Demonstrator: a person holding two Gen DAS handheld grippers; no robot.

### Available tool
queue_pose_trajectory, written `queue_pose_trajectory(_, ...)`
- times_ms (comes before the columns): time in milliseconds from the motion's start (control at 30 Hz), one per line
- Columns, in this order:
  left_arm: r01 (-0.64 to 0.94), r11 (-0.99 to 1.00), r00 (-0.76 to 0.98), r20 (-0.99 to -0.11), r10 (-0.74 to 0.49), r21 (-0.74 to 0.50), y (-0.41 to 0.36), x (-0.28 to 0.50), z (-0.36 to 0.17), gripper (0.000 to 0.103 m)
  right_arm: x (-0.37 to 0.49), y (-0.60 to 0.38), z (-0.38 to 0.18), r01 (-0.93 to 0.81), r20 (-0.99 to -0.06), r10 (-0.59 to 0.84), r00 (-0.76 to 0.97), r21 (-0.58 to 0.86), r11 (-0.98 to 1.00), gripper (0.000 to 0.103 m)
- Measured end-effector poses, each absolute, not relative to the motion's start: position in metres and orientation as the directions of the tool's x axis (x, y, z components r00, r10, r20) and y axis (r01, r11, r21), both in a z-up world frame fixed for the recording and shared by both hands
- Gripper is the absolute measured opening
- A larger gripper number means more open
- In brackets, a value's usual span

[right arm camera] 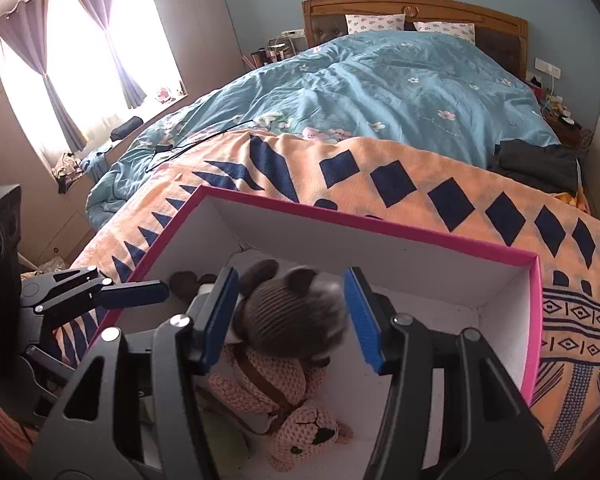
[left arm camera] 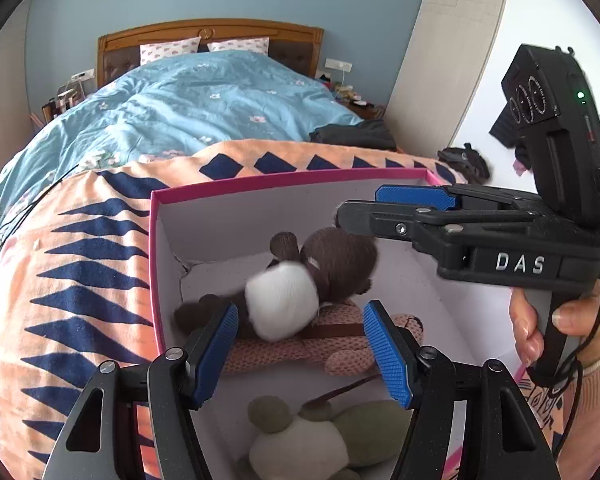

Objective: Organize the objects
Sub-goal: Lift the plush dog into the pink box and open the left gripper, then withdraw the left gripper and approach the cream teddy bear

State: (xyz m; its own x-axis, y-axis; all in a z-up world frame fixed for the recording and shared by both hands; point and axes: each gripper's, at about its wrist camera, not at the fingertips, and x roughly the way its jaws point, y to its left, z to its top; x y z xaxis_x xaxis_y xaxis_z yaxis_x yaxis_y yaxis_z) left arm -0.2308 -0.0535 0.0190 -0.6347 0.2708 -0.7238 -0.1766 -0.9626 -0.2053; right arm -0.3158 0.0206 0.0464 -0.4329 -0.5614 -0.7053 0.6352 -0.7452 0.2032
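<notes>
A white box with a pink rim (left arm camera: 156, 240) stands open on the bed. Inside lie a pink knitted bear (left arm camera: 300, 348) and a green and cream plush (left arm camera: 340, 432). A brown and white plush (left arm camera: 332, 260) is blurred above the pink bear. My left gripper (left arm camera: 300, 312) hangs open over the box, its pads touching nothing. In the right wrist view, my right gripper (right arm camera: 291, 280) is open, and the brown plush's head (right arm camera: 296, 312) sits between its blue pads with gaps on both sides. The pink bear (right arm camera: 300, 432) lies below it. The right gripper (left arm camera: 360, 206) also shows over the box's far right.
The box rests on an orange blanket with navy diamonds (right arm camera: 420, 184), spread over a blue flowered duvet (left arm camera: 204, 96). Dark folded clothing (left arm camera: 356, 136) lies at the bed's right edge. A hand in a pink sleeve (left arm camera: 572, 320) holds the right gripper. A curtained window (right arm camera: 80, 60) is left.
</notes>
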Motion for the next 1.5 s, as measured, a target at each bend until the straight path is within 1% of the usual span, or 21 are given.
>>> queue_pose_trajectory(267, -0.189, -0.954, -0.685, -0.665, 0.296, -0.231, -0.059, -0.206, 0.027, 0.067, -0.293, 0.039, 0.047, 0.644, -0.694, -0.596, -0.404, 0.246, -0.724, 0.057)
queue_pose_trajectory(467, -0.25, -0.934, -0.735, -0.578, 0.354, -0.255, -0.057, -0.167, 0.045, 0.07, -0.253, 0.061, 0.059, 0.68, -0.631, -0.659, -0.409, 0.271, -0.681, 0.057)
queue_pose_trajectory(667, -0.313, -0.919, -0.77, -0.502, 0.394, -0.24, -0.045, -0.124, 0.059, 0.073, -0.206, 0.093, 0.071, 0.706, -0.571, -0.709, -0.414, 0.291, -0.646, 0.058)
queue_pose_trajectory(733, -0.333, -0.912, -0.777, -0.477, 0.41, -0.24, -0.04, -0.109, 0.061, 0.077, -0.192, 0.103, 0.074, 0.709, -0.552, -0.718, -0.424, 0.291, -0.642, 0.058)
queue_pose_trajectory(800, -0.348, -0.908, -0.785, -0.457, 0.419, -0.234, -0.036, -0.096, 0.062, 0.078, -0.178, 0.114, 0.076, 0.709, -0.531, -0.723, -0.442, 0.288, -0.644, 0.061)
queue_pose_trajectory(900, -0.362, -0.904, -0.79, -0.439, 0.428, -0.229, -0.029, -0.078, 0.06, 0.078, -0.156, 0.129, 0.075, 0.707, -0.499, -0.735, -0.46, 0.295, -0.643, 0.063)
queue_pose_trajectory(1000, -0.374, -0.897, -0.78, -0.443, 0.442, -0.236, -0.022, -0.065, 0.053, 0.078, -0.137, 0.14, 0.068, 0.709, -0.495, -0.74, -0.454, 0.302, -0.637, 0.063)
queue_pose_trajectory(1200, -0.386, -0.883, -0.737, -0.487, 0.47, -0.268, -0.006, -0.052, 0.027, 0.078, -0.109, 0.156, 0.042, 0.684, -0.533, -0.706, -0.466, 0.289, -0.669, 0.063)
queue_pose_trajectory(1500, -0.352, -0.907, -0.691, -0.59, 0.418, -0.231, 0.017, -0.041, -0.016, 0.078, -0.089, 0.176, 0.001, 0.632, -0.591, -0.683, -0.43, 0.344, -0.695, 0.063)
